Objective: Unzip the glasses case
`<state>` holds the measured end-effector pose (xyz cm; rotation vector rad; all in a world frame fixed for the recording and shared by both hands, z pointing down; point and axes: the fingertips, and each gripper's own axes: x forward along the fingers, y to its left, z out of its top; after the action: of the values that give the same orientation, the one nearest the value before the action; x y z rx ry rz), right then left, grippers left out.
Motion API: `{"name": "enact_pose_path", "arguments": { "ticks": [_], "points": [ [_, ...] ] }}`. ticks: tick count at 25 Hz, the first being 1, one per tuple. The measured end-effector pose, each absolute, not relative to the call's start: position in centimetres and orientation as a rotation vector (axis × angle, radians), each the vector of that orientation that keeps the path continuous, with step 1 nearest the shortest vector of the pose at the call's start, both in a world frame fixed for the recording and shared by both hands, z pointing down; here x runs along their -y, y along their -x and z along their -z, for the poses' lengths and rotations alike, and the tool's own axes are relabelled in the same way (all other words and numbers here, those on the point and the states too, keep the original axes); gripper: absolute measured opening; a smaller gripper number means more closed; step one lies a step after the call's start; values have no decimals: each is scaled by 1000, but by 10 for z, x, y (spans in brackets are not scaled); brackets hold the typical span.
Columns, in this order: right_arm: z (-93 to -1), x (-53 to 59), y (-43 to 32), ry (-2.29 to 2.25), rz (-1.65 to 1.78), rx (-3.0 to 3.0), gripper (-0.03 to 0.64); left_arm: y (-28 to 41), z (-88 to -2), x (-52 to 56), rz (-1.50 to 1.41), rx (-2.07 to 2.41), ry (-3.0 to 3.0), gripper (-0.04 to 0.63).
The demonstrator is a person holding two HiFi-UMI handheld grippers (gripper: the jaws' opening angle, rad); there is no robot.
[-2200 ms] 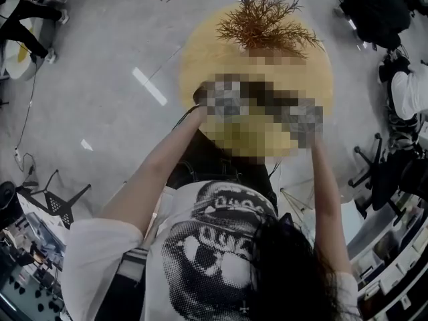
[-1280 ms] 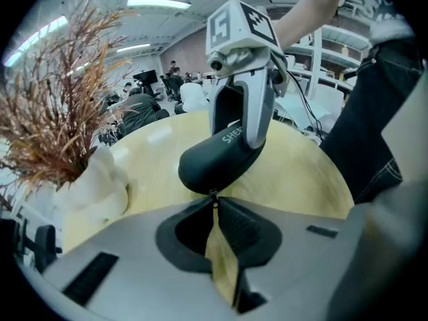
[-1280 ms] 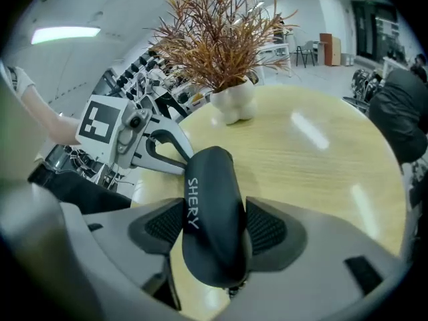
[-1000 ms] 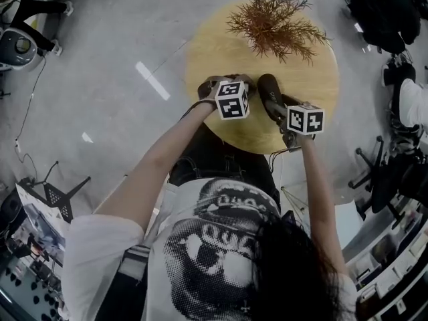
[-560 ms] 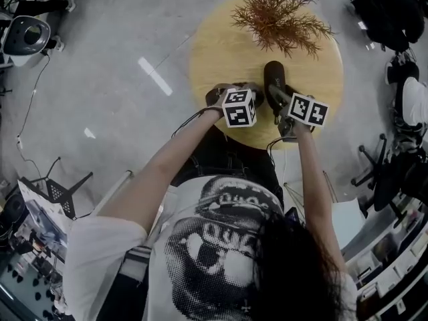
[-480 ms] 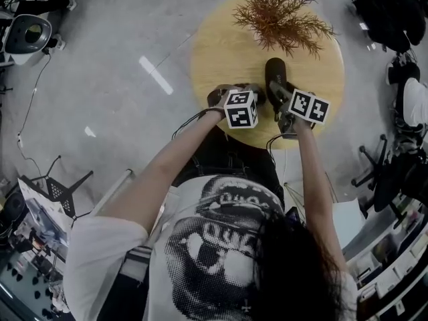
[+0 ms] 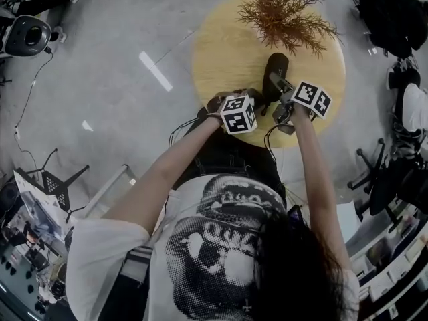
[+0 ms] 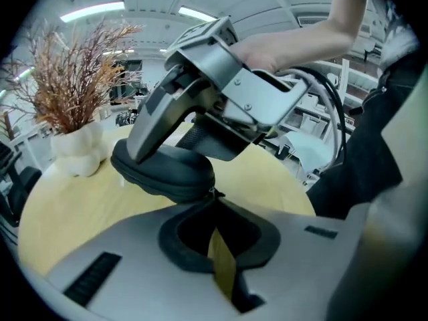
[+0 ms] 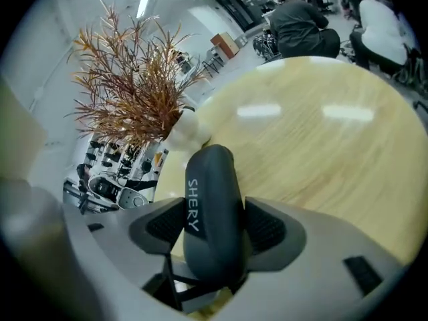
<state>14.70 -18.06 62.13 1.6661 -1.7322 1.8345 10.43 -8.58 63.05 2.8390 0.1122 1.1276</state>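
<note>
The left gripper [image 8: 214, 207] has its jaws brought together, with only a thin slit between them. Their tips sit right at the near end of the glasses case [image 8: 164, 172], where a small dark tab [image 8: 214, 193] sticks out. Whether the tips have pinched that tab cannot be told. The case is a dark, rounded, oblong shell with pale lettering along its top. It lies over the near part of a round wooden table [image 7: 221, 52], on the person's side of a white vase [image 8: 79, 151] holding dried reddish-brown branches [image 7: 287, 15]. The case is well apart from the vase. Whether it rests on the tabletop or is held just off it is unclear. To the right, the right gripper [image 9: 212, 223] is clamped across the case's width. Its ribbed pads [image 9: 167, 226] press on the two long sides, and the case's far end points past them towards the vase. A bare hand [image 8: 281, 45] holds this gripper from behind.
</note>
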Motion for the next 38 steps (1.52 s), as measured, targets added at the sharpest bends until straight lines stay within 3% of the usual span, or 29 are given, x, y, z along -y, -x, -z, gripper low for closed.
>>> {"name": "enact_pose_path", "arguments": {
  "ticks": [8, 19, 29, 38],
  "points": [
    [-624, 185, -141, -1743, -2008, 1659, 279, -97, -630, 91, -1068, 53, -2797, 13],
    [-624, 183, -138, -1574, -1875, 1762, 281, -94, -632, 87, -1079, 187, -2756, 15],
    [-622, 138, -135, -998, -1226, 1913, 282, -44, -618, 107, -1035, 498, -2604, 15],
    [-623, 107, -129, -781, -1035, 1998, 284, -22, -604, 90, -988, 663, -2497, 15]
  ]
}}
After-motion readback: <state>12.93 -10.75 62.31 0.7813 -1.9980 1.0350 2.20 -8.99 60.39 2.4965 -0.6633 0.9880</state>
